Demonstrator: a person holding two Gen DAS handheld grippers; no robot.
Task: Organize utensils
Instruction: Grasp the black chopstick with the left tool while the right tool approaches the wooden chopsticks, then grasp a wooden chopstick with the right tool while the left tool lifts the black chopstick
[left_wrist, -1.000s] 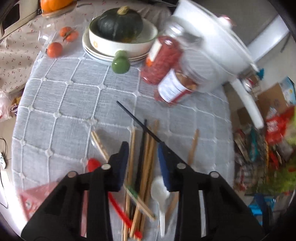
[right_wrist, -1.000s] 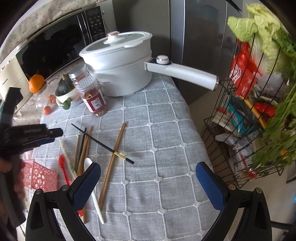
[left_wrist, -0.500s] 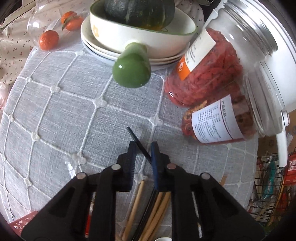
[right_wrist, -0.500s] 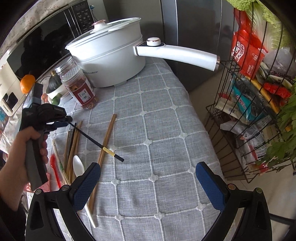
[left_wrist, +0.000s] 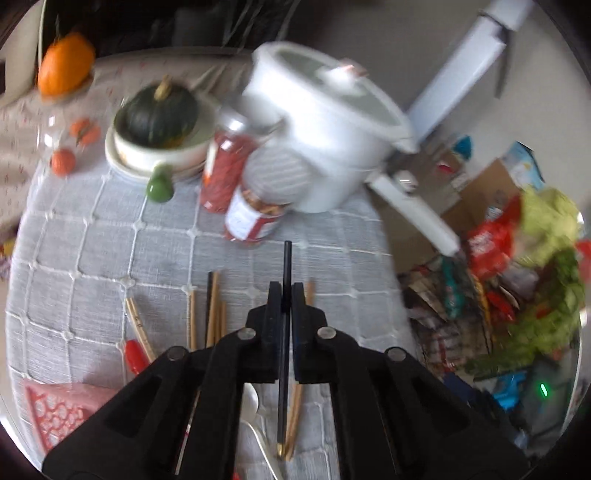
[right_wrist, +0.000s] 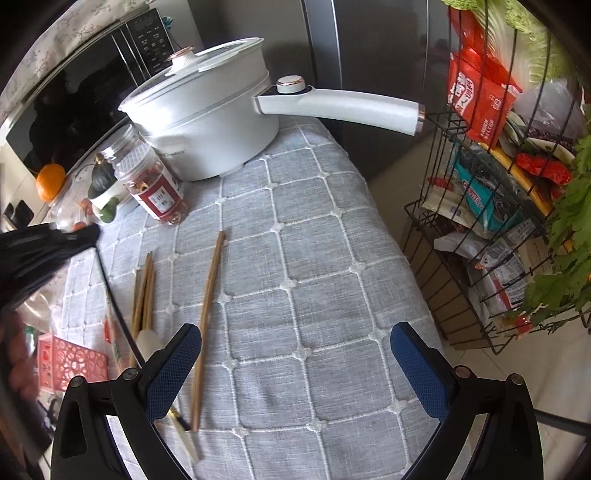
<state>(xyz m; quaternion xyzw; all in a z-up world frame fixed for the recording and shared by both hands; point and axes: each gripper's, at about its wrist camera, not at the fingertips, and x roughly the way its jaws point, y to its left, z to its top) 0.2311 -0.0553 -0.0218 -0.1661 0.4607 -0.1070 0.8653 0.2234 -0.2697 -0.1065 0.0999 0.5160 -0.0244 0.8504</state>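
Left gripper (left_wrist: 284, 295) clenched on black chopstick (left_wrist: 285, 266); jaws pressed against the stick from both sides; stick raised off tablecloth (left_wrist: 92, 258), tip pointing toward jar (left_wrist: 258, 206), gold-banded end trailing back past the jaws; in right wrist view same stick (right_wrist: 114, 295) slanting down from the blurred left gripper (right_wrist: 77, 236).

Right gripper (right_wrist: 291, 350) released, jaws spread wide, grasping nothing; hovering over tablecloth (right_wrist: 314, 258) on the near side of white pot (right_wrist: 207, 122).

Wooden chopsticks (left_wrist: 214, 306) lying loose on the cloth on the near side of the jar; one single wooden chopstick (right_wrist: 208, 321) apart from the bundle (right_wrist: 144, 291), farther from pink basket (right_wrist: 70, 362); white spoon (right_wrist: 151, 343) just beside the bundle's near end; red utensil (left_wrist: 135, 356) near the pink basket (left_wrist: 55, 410), type not discernible.
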